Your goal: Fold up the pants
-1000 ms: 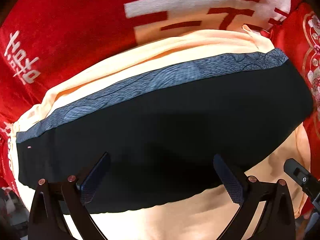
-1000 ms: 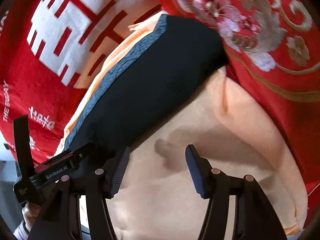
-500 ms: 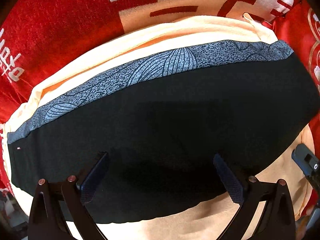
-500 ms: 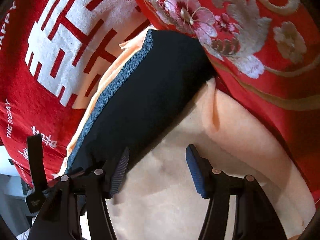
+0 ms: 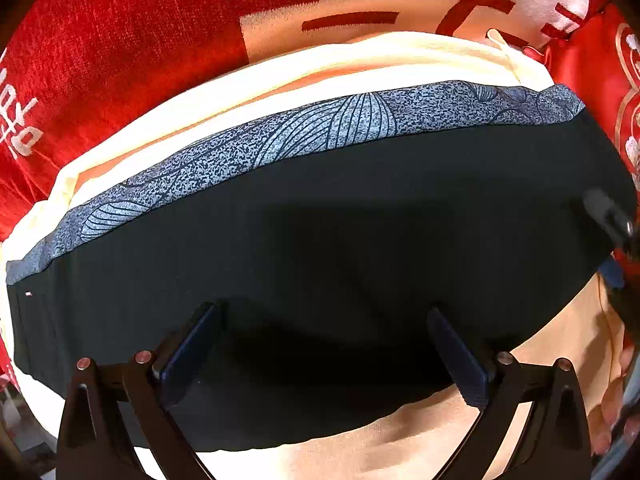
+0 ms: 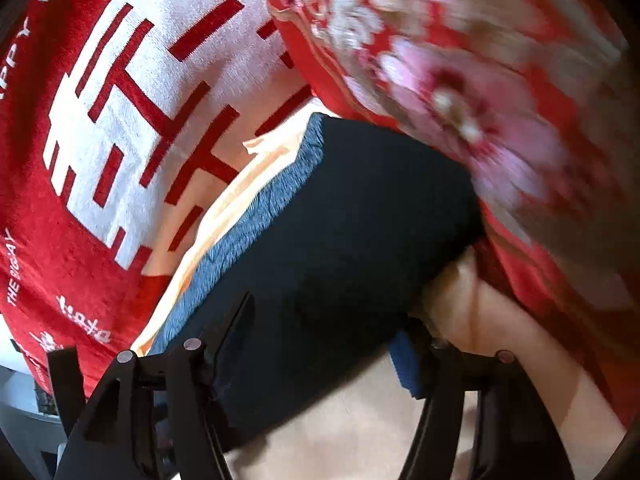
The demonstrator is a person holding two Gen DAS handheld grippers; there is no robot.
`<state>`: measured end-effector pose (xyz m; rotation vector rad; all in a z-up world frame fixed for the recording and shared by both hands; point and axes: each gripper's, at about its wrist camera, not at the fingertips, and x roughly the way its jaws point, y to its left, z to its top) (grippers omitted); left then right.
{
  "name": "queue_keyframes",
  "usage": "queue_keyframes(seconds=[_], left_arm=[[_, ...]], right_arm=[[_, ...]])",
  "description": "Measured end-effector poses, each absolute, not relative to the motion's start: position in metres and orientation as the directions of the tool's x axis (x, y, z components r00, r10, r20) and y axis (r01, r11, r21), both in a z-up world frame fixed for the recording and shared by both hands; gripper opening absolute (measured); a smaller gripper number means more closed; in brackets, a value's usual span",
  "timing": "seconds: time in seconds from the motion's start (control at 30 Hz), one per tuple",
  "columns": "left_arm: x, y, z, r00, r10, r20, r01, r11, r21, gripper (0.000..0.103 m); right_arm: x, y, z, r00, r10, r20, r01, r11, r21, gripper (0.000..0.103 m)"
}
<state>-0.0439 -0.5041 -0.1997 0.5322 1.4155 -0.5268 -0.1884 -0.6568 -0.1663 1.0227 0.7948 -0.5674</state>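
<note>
A folded dark navy pair of pants [image 5: 340, 220] with a grey-blue leaf-patterned band [image 5: 320, 128] lies on top of a peach garment [image 5: 280, 76]. My left gripper [image 5: 324, 340] is open and low over the near edge of the dark pants, its fingers wide apart. My right gripper [image 6: 328, 336] is open over the right end of the same dark pants [image 6: 340, 240], with the peach cloth [image 6: 360, 432] below it. Part of the right gripper shows at the right edge of the left wrist view [image 5: 612, 220].
Everything lies on a red blanket [image 5: 100, 52] with white characters [image 6: 120, 100]. A red embroidered floral cloth [image 6: 460, 80] lies at the right, against the pants' end. A hand [image 5: 612, 420] shows at the lower right.
Both grippers have moved closer to the dark pants. The right gripper has swung left, from over the peach cloth to over the pants' right end.
</note>
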Motion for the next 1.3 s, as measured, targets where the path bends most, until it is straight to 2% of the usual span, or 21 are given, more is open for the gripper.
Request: queue_keyframes(seconds=[0.07, 0.13, 0.17, 0.2, 0.23, 0.27, 0.43, 0.53, 0.6, 0.7, 0.9, 1.03, 1.07, 1.1, 1.13, 1.3], left_arm=[[-0.037, -0.497, -0.199, 0.082, -0.03, -0.996, 0.631, 0.775, 0.029, 0.103], [-0.036, -0.495, -0.196, 0.083, -0.03, -0.996, 0.631, 0.775, 0.029, 0.103], [-0.038, -0.496, -0.191, 0.09, -0.03, -0.995, 0.631, 0.775, 0.034, 0.102], [-0.039, -0.495, -0.184, 0.111, -0.038, -0.993, 0.629, 0.776, 0.041, 0.087], [-0.04, -0.494, -0.177, 0.119, -0.05, -0.992, 0.628, 0.777, 0.036, 0.077], [-0.04, -0.494, -0.171, 0.11, -0.068, -0.992, 0.628, 0.778, 0.017, 0.068], [-0.04, -0.493, -0.153, 0.107, -0.179, -0.978, 0.621, 0.78, -0.075, 0.068], [-0.048, -0.498, -0.173, 0.068, -0.19, -0.979, 0.627, 0.772, -0.106, 0.068], [-0.054, -0.497, -0.183, 0.102, -0.193, -0.976, 0.628, 0.774, -0.087, 0.068], [-0.059, -0.494, -0.181, 0.133, -0.198, -0.971, 0.63, 0.773, -0.072, 0.068], [-0.046, -0.478, -0.172, 0.067, -0.25, -0.966, 0.65, 0.745, -0.147, 0.068], [-0.028, -0.439, -0.149, 0.031, -0.288, -0.957, 0.605, 0.768, -0.211, 0.068], [-0.023, -0.424, -0.142, 0.04, -0.293, -0.955, 0.599, 0.772, -0.212, 0.071], [-0.017, -0.409, -0.136, 0.055, -0.293, -0.954, 0.595, 0.777, -0.205, 0.084], [-0.01, -0.39, -0.128, 0.078, -0.296, -0.952, 0.585, 0.787, -0.197, 0.089], [0.029, -0.288, -0.109, 0.162, -0.266, -0.95, 0.529, 0.836, -0.144, 0.09]], right_arm=[[-0.182, -0.659, -0.167, 0.588, -0.046, -0.807, 0.746, 0.416, 0.52, 0.067], [-0.179, -0.662, -0.166, 0.551, -0.035, -0.834, 0.775, 0.392, 0.496, 0.048], [-0.179, -0.663, -0.165, 0.517, -0.035, -0.855, 0.795, 0.39, 0.465, 0.025], [-0.18, -0.664, -0.162, 0.51, -0.033, -0.86, 0.797, 0.393, 0.458, 0.019], [-0.181, -0.664, -0.158, 0.516, -0.028, -0.856, 0.79, 0.402, 0.463, 0.018], [-0.18, -0.663, -0.152, 0.518, -0.028, -0.855, 0.781, 0.424, 0.459, 0.017], [-0.17, -0.65, -0.114, 0.557, -0.047, -0.829, 0.706, 0.552, 0.443, 0.016], [-0.159, -0.637, -0.099, 0.564, -0.05, -0.824, 0.661, 0.626, 0.414, 0.015], [-0.149, -0.626, -0.093, 0.558, -0.06, -0.828, 0.636, 0.672, 0.38, 0.014], [-0.137, -0.609, -0.081, 0.56, -0.082, -0.825, 0.596, 0.732, 0.331, 0.014], [-0.118, -0.574, -0.056, 0.551, -0.123, -0.825, 0.547, 0.801, 0.246, 0.014], [-0.097, -0.537, -0.039, 0.539, -0.147, -0.829, 0.491, 0.855, 0.168, 0.014], [-0.091, -0.526, -0.037, 0.537, -0.15, -0.83, 0.475, 0.867, 0.15, 0.014], [-0.084, -0.514, -0.035, 0.534, -0.153, -0.832, 0.457, 0.88, 0.132, 0.014], [-0.075, -0.499, -0.034, 0.531, -0.153, -0.834, 0.435, 0.893, 0.114, 0.014], [-0.026, -0.421, -0.054, 0.477, -0.134, -0.868, 0.329, 0.944, 0.035, 0.014]])
